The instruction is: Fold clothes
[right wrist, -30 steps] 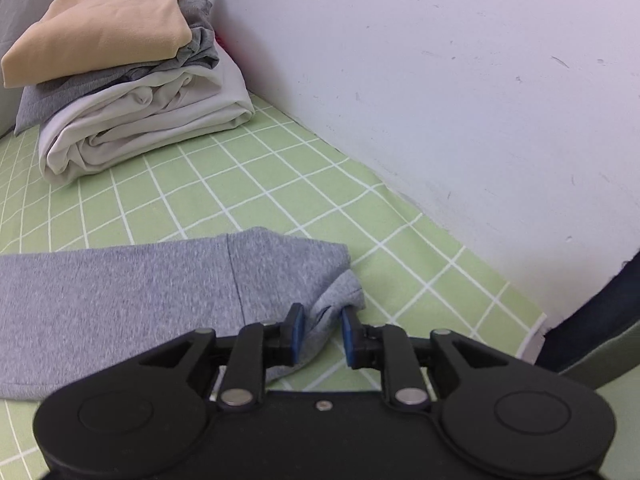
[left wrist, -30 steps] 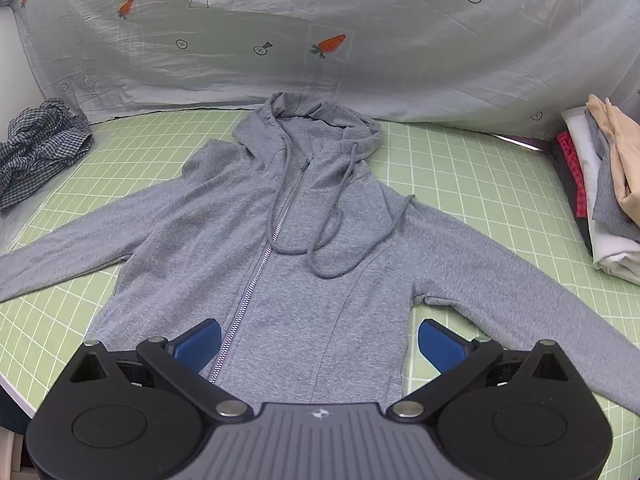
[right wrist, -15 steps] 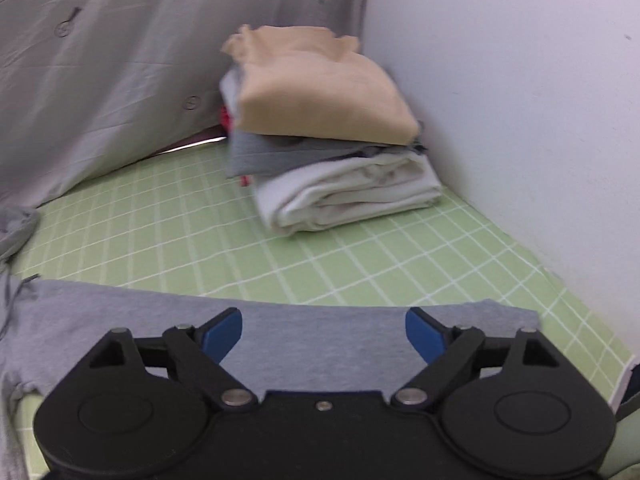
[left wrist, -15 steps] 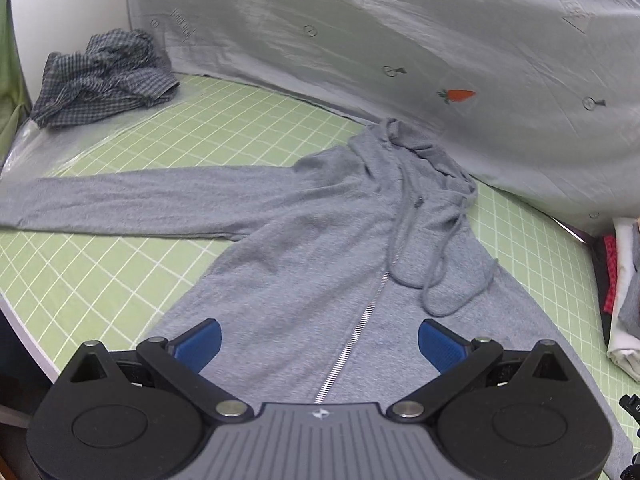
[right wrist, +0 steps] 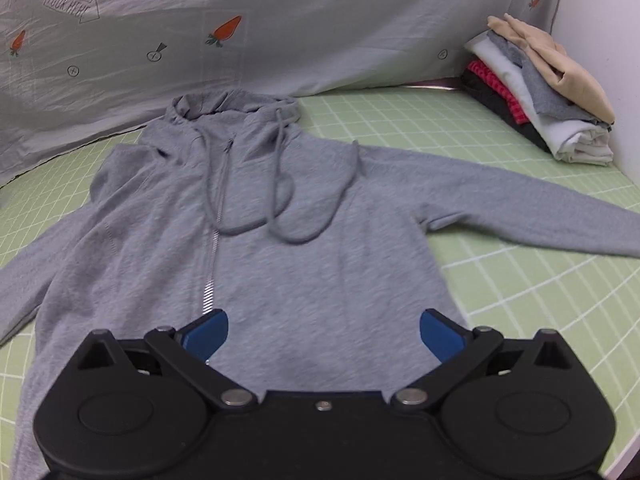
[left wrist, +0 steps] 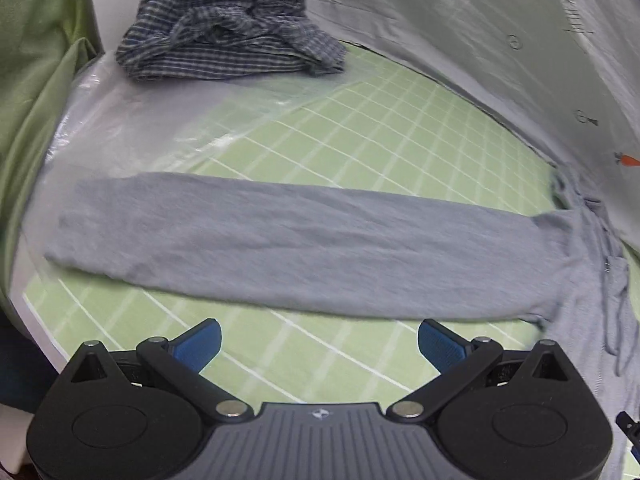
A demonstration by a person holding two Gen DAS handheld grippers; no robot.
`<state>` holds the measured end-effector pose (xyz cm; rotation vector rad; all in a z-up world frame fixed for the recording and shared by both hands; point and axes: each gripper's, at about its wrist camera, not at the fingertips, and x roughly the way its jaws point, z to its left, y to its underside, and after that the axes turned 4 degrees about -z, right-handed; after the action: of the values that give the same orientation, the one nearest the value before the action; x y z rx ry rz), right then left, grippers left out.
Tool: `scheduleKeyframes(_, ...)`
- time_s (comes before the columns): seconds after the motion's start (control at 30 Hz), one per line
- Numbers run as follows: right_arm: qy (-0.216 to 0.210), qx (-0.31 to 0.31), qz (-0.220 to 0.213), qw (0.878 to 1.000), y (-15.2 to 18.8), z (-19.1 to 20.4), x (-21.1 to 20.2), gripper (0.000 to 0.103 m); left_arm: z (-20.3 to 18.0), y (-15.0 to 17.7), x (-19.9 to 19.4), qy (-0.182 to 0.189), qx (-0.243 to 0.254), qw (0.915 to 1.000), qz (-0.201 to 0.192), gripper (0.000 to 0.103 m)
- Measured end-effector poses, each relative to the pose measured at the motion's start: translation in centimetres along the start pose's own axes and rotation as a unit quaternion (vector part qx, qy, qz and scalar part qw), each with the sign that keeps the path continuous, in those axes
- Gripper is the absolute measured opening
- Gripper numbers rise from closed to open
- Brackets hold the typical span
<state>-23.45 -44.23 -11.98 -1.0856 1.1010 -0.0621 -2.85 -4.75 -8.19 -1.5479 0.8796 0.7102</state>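
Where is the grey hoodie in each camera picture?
Left wrist view: only one sleeve of the grey hoodie lies flat across the middle, its body cut off at the right edge.
Right wrist view: the whole front fills the centre, hood at the top.
Shared landmark: the green grid mat under it.

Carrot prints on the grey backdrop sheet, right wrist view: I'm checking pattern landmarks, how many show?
3: one at far left, one left of centre, one small near the top right corner. Folds may hide more.
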Motion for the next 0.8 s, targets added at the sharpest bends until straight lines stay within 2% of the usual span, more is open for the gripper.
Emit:
scheduleKeyframes(0.1, 0.011, -0.011, 0.010, 1.000, 1.3, 3.4, -0.5, 0.103, 4.8, -2.4, 1.6, -0.032, -0.013, 0.9994, 0.003, 0.103)
scheduleKeyframes(0.2, 0.018, -0.023, 0.025, 0.999, 2.4, 5.8, -0.6, 0.103, 8.7, -4.3, 2.9, -0.060, -0.018, 0.9980, -0.010, 0.101)
scheduleKeyframes(0.3, 0.028, -0.030, 0.037, 0.998, 3.0, 7.4, -0.4, 0.103, 12.0, -5.5, 4.2, -0.086, -0.033, 0.9957, -0.009, 0.092)
scheduleKeyframes(0.47, 0.055, -0.032, 0.039, 0.997, 3.0, 8.5, -0.3, 0.103, 15.0, -5.8, 5.4, -0.087, -0.042, 0.9953, 0.002, 0.067)
scheduleKeyframes(0.5, 0.059, -0.029, 0.041, 0.997, 3.0, 8.6, -0.3, 0.103, 15.4, -5.7, 5.5, -0.086, -0.041, 0.9954, 0.004, 0.066)
scheduleKeyframes(0.6, 0.068, -0.028, 0.039, 0.996, 2.9, 8.9, -0.6, 0.103, 16.0, -5.4, 5.2, -0.069, -0.030, 0.9972, -0.001, 0.053)
scheduleKeyframes(0.63, 0.070, -0.030, 0.039, 0.996, 2.9, 9.0, -0.8, 0.103, 16.1, -5.3, 4.9, -0.059, -0.031, 0.9978, -0.004, 0.040)
scheduleKeyframes(0.67, 0.071, -0.033, 0.038, 0.996, 2.9, 9.1, -0.9, 0.103, 16.1, -5.2, 4.7, -0.049, -0.034, 0.9982, -0.007, 0.017)
scheduleKeyframes(0.7, 0.072, -0.035, 0.038, 0.996, 3.0, 9.3, -0.9, 0.103, 16.1, -5.1, 4.6, -0.048, -0.033, 0.9983, -0.007, 0.012)
scheduleKeyframes(0.8, 0.072, -0.032, 0.040, 0.996, 3.2, 9.7, -1.0, 0.103, 16.1, -4.9, 4.4, -0.046, -0.030, 0.9984, -0.009, 0.012)
